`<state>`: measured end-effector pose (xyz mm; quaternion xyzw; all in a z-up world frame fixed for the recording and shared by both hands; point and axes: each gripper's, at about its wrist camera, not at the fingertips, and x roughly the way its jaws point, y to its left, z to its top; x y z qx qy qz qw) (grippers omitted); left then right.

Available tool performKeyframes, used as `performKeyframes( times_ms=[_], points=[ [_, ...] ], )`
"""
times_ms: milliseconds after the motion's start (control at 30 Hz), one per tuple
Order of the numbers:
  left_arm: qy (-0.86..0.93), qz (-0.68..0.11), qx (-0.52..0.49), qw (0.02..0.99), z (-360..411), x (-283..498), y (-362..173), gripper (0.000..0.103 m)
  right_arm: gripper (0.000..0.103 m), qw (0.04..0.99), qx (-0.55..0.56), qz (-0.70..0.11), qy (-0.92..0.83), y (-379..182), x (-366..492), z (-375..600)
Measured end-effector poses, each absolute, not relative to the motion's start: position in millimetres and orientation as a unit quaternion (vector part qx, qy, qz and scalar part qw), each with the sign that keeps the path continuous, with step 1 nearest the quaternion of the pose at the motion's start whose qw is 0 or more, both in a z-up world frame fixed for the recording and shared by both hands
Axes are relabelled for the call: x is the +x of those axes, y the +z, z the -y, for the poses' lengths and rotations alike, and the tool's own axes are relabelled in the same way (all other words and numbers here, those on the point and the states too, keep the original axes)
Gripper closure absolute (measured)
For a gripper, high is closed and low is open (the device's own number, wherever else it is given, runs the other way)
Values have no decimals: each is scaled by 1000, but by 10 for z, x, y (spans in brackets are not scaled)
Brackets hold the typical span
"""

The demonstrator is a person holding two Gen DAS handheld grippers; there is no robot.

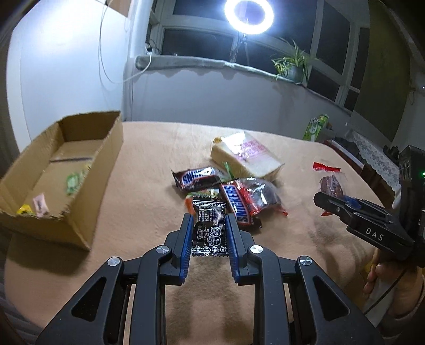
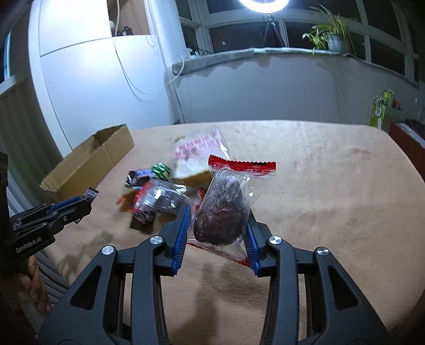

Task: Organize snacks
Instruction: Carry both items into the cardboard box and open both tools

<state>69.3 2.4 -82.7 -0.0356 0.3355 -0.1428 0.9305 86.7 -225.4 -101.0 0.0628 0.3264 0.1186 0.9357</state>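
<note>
My left gripper (image 1: 208, 220) is shut on a black candy packet (image 1: 209, 228) and holds it above the table, just in front of the snack pile. The pile holds two Snickers bars (image 1: 198, 176), a dark cake in clear wrap (image 1: 261, 195) and a wrapped bread slice (image 1: 245, 156). My right gripper (image 2: 219, 212) is shut on a clear packet with a dark brown cake (image 2: 221, 212) and a red top strip, held above the table. An open cardboard box (image 1: 87, 169) stands to the left with a few small sweets inside.
The table has a tan cloth (image 2: 332, 199). A wall and window sill with a potted plant (image 1: 292, 66) and a ring light (image 1: 248, 13) lie behind. A green carton (image 2: 381, 108) stands off the table's right side. The box also shows in the right wrist view (image 2: 90, 162).
</note>
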Motion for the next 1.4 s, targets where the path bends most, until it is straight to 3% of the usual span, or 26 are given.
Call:
performKeyframes(
  times_ms=[800, 1400],
  points=[
    [-79, -256, -57, 962, -911, 495, -341, 80, 63, 933, -25, -299, 200, -530, 1047, 892],
    [-7, -265, -86, 960, -1815, 853, -596, 80, 63, 907, -61, -284, 306, -567, 1718, -508]
  ],
)
